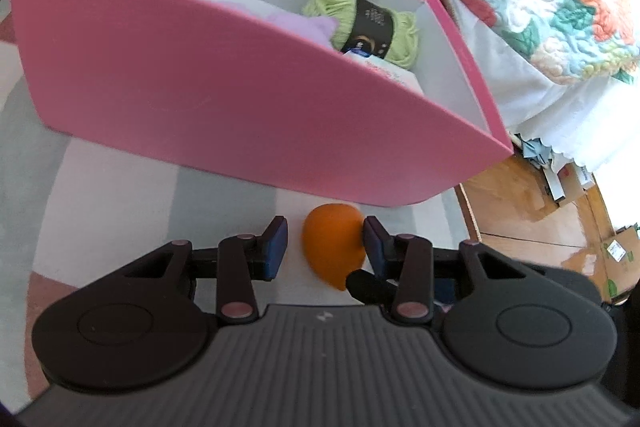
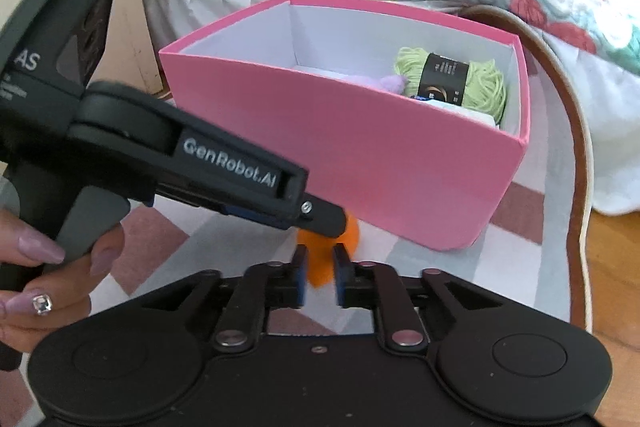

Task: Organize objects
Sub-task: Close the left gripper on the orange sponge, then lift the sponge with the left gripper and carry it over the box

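Lifting the sponge (image 2: 320,269) cleanly means trusting the right gripper (image 2: 320,273), pinched tight on it. The left gripper (image 1: 325,247), half-wide with one pad touching, should back off. The box (image 2: 340,147) waits at twelve o'clock, just beyond; clear its near wall.
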`<control>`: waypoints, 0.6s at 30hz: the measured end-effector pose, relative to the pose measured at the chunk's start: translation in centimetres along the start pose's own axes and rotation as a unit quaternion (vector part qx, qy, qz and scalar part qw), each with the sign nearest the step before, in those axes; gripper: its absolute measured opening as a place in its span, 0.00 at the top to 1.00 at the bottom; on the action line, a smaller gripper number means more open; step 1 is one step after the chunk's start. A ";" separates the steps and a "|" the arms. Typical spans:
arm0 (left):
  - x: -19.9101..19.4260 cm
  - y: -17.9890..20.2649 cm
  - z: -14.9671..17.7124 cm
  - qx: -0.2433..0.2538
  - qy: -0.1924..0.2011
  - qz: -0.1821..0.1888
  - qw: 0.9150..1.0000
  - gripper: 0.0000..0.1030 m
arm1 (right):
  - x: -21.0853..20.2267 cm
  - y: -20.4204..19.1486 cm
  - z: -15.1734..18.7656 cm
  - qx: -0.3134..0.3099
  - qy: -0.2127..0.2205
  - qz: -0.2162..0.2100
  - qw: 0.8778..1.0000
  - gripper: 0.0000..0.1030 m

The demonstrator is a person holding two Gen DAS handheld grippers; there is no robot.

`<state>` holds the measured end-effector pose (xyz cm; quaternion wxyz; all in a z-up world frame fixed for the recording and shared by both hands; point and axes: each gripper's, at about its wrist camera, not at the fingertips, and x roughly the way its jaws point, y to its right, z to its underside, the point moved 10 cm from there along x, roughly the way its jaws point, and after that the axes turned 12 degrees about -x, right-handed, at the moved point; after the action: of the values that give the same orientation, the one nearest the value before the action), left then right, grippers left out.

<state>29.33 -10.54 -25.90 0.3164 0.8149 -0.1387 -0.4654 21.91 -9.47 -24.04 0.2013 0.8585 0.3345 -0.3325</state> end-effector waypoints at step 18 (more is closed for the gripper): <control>0.3 0.9 1.0 0.008 -0.030 0.022 0.999 0.72 | 2.4 1.0 1.4 0.027 -0.012 -0.029 0.999 0.60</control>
<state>28.67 -11.80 -25.86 0.3157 0.7998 -0.1698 -0.4814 23.31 -9.89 -26.55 0.1727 0.8493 0.3480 -0.3575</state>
